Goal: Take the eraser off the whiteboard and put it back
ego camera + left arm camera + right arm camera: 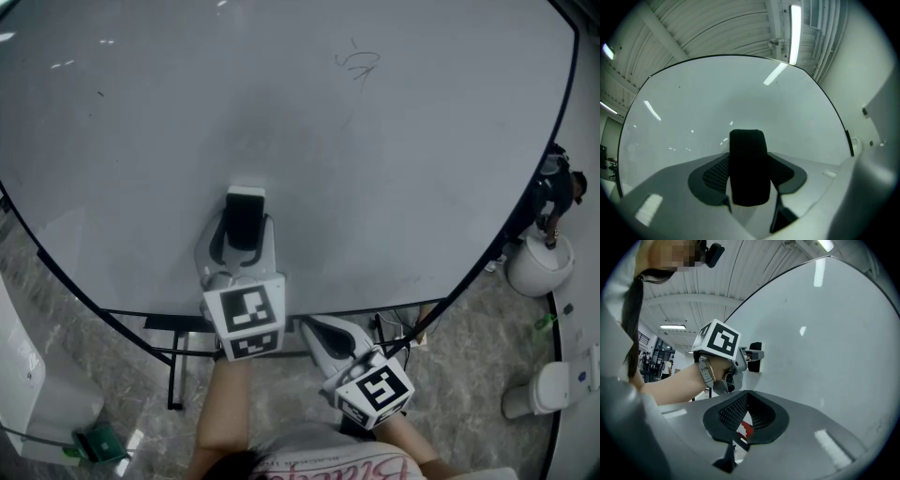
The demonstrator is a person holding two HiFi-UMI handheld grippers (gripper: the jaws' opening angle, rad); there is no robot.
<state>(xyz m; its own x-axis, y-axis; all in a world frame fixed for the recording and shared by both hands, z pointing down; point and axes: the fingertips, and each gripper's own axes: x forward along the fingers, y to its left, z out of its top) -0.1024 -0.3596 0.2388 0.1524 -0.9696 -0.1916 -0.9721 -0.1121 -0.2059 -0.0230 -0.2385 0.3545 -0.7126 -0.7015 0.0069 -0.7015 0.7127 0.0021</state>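
The black eraser [246, 212] with a white back sits upright between the jaws of my left gripper [245, 225], which is shut on it. In the left gripper view the eraser [748, 161] fills the gap between the pads, right in front of the whiteboard [717, 103]. The right gripper view shows the eraser [756, 357] at the board's surface [825, 343]; whether they touch I cannot tell. My right gripper [323, 335] hangs lower, near the board's bottom edge, its jaws [746, 397] shut with nothing between them.
A small black scribble [359, 64] marks the whiteboard [281, 112] at upper right. The board's black stand [173, 366] rests on a marbled floor. White round containers [539, 264] stand at right, a white unit [37, 394] and a green object [98, 441] at lower left.
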